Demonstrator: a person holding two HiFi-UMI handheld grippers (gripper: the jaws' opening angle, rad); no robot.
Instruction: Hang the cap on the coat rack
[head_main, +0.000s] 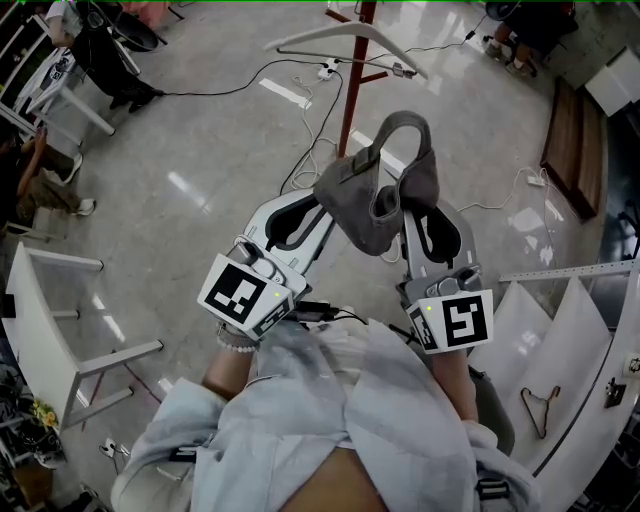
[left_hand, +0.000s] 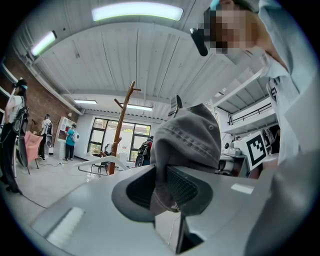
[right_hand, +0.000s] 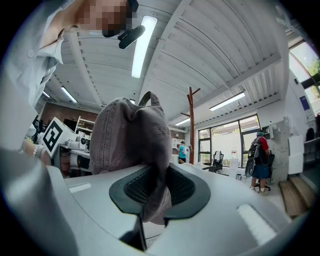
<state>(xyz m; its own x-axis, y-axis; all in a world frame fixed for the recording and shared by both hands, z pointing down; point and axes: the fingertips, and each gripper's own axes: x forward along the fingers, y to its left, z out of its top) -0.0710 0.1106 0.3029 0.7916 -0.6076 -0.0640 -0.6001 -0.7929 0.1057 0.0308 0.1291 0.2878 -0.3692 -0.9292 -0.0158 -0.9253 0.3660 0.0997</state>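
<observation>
- I am looking down through the head view: the grey cap (head_main: 375, 195) is hanging in the air in front of me, over the floor (head_main: 200, 150), held from both sides.
- The left tongs (head_main: 322, 205) are biting the cap's left edge. In the left gripper view the tongs (left_hand: 165, 187) are pressing together on a fold of the fabric (left_hand: 192, 137), which is bulging up and to the right above the dark pads.
- The right tongs (head_main: 413, 205) are gripping the cap's right edge. In the right gripper view the tongs (right_hand: 152, 187) are pinching a fold of cloth, and the crown (right_hand: 130, 135) is rising up and to the left of them.
- So the cap is stretching between the two pairs of tongs, its hollow side facing up toward me and its back strap (head_main: 405, 125) arching up as a loop on the far side.
- The coat rack (head_main: 352, 90) is standing beyond the cap, its reddish-brown pole coming up behind the cap's far edge in the head view. I cannot tell whether the cap is touching it there.
- In the gripper views the rack is showing apart from the cap: to its left in the left gripper view (left_hand: 122, 125), and to its right in the right gripper view (right_hand: 191, 125).
- A white hanger (head_main: 345, 40) is showing near the rack's pole, and cables (head_main: 300, 140) are trailing over the floor around the rack.
</observation>
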